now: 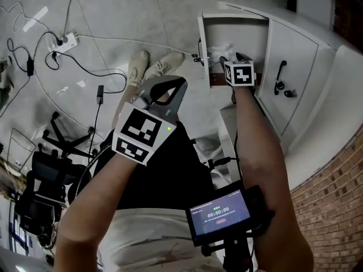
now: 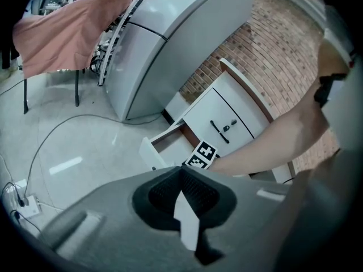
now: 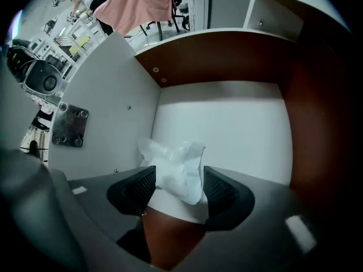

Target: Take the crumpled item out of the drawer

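Observation:
A crumpled white item (image 3: pixel 170 158) lies on the white floor of the open drawer (image 3: pixel 232 123), near its left wall. My right gripper (image 3: pixel 178 178) points down into the drawer and is open, with one black pad on each side of the item's lower edge. I cannot tell whether the pads touch it. In the head view the right gripper (image 1: pixel 235 61) reaches into the drawer (image 1: pixel 203 33), and a bit of the white item (image 1: pixel 218 52) shows beside it. My left gripper (image 1: pixel 180 83) hangs over the floor, apart from the drawer, its jaws together. From the left gripper (image 2: pixel 181 171) view, the drawer (image 2: pixel 170 146) lies far ahead.
The white cabinet (image 1: pixel 295 50) has a door with a black handle (image 1: pixel 281 72) right of the drawer. A power strip (image 1: pixel 65 40) and cables lie on the floor at left, with a black office chair (image 1: pixel 57 146) below them. The person's shoes (image 1: pixel 139 64) stand beside the drawer. A brick wall (image 1: pixel 334 208) runs at right.

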The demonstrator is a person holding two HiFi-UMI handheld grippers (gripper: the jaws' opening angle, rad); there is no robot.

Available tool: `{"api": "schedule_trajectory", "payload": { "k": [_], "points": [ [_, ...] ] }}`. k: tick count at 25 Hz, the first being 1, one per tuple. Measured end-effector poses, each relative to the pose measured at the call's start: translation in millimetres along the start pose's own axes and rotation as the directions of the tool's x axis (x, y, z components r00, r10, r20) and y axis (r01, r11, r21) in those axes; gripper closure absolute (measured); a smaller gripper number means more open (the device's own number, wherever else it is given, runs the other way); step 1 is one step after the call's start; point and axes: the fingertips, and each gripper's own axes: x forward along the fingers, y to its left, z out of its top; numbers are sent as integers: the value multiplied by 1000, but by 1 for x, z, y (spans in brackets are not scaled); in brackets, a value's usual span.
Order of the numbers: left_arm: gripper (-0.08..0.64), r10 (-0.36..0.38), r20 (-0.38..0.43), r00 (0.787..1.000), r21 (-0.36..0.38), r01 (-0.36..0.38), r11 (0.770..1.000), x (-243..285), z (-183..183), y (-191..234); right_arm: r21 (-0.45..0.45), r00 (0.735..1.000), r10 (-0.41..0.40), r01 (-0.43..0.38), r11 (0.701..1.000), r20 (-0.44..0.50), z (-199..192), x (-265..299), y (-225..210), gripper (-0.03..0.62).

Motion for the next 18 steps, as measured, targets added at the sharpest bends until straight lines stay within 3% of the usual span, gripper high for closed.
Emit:
{"api": "schedule_trajectory", "payload": {
  "k": [10,18],
  "points": [
    [558,45,9,999,-41,-44,998,0,-13,17,50,997,-5,9,999,-71,-8,24,-4,353],
    [558,13,1,1000,-18,-13,1000,5,-14,6,28,996,68,-67,997,-62,-8,22,8,456]
  ]
}}
